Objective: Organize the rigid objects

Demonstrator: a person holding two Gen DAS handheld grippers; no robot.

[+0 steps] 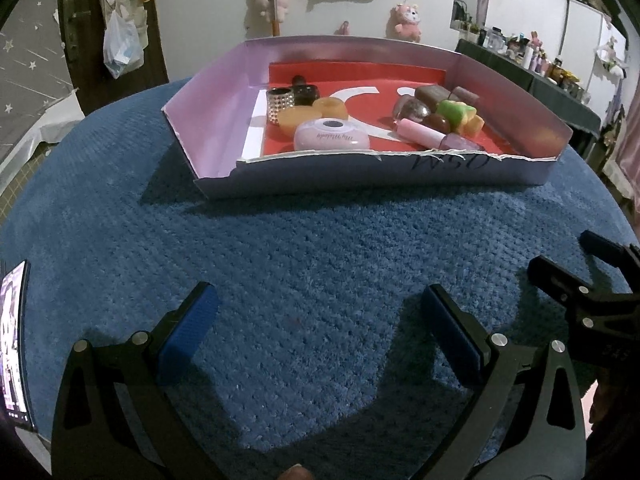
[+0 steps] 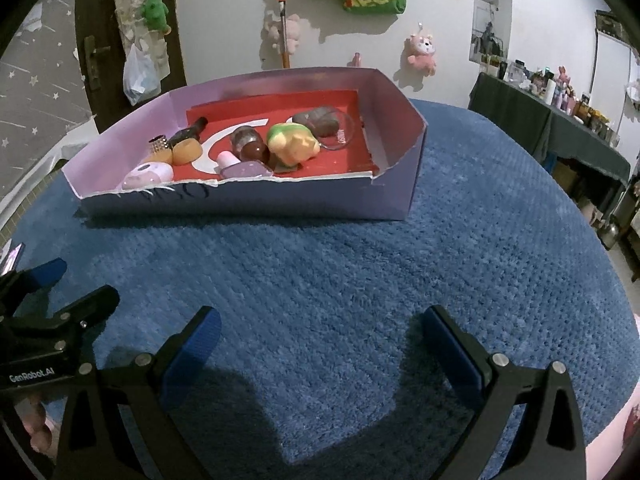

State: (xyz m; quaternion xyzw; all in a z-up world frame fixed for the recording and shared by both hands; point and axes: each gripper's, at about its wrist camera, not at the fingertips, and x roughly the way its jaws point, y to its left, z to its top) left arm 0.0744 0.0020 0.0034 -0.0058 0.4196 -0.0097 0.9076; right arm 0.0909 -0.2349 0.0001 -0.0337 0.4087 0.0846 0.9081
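Note:
A lilac cardboard box with a red floor stands on the blue carpet ahead of both grippers. Inside lie a pink oval case, orange rounds, a studded silver ring, a pink-capped bottle, a green-and-yellow piece and brown pieces. My left gripper is open over bare carpet, well short of the box. My right gripper is likewise open and holds nothing.
The blue carpet covers the round surface. A phone lies at its left edge. A dark side table with bottles stands at the right. Plush toys hang on the wall behind.

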